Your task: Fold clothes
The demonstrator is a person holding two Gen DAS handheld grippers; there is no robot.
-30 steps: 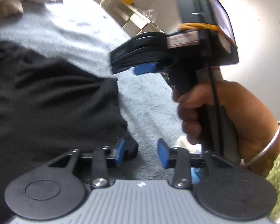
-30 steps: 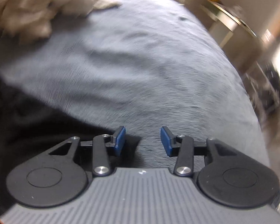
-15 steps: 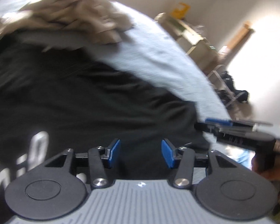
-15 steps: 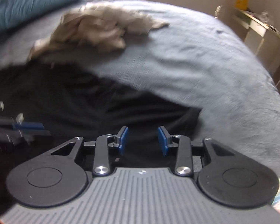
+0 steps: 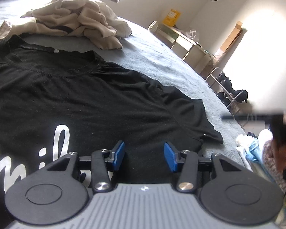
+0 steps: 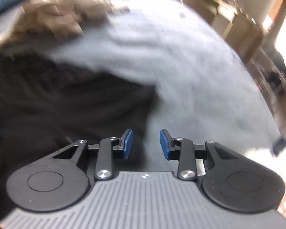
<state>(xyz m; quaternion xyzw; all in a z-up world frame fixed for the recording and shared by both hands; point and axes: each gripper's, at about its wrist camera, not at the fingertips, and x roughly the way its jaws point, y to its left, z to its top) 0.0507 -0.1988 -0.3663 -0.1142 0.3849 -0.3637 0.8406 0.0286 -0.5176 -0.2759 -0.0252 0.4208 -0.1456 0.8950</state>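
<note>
A black T-shirt (image 5: 85, 95) with white lettering lies spread face up on the grey bed (image 5: 162, 61), collar at the far left, one sleeve reaching right. My left gripper (image 5: 144, 156) hovers open over its lower front, nothing between the blue pads. In the blurred right wrist view the same black T-shirt (image 6: 57, 99) fills the left side, and my right gripper (image 6: 146, 143) stands open above its right edge, where cloth meets the grey bed (image 6: 190, 66). A person's hand (image 5: 282, 152) with the other gripper's handle shows at the left wrist view's right edge.
A crumpled beige garment (image 5: 76, 19) lies on the bed beyond the shirt's collar, also blurred in the right wrist view (image 6: 53, 13). A low table (image 5: 185, 42), a cardboard piece and shoes stand past the bed's right side. Folded light cloth (image 5: 251, 152) sits at the lower right.
Both views have swung: the left gripper pulled back and up from the sleeve edge to over the shirt's printed front. The right gripper shifted right toward the shirt's edge. Both stayed open.
</note>
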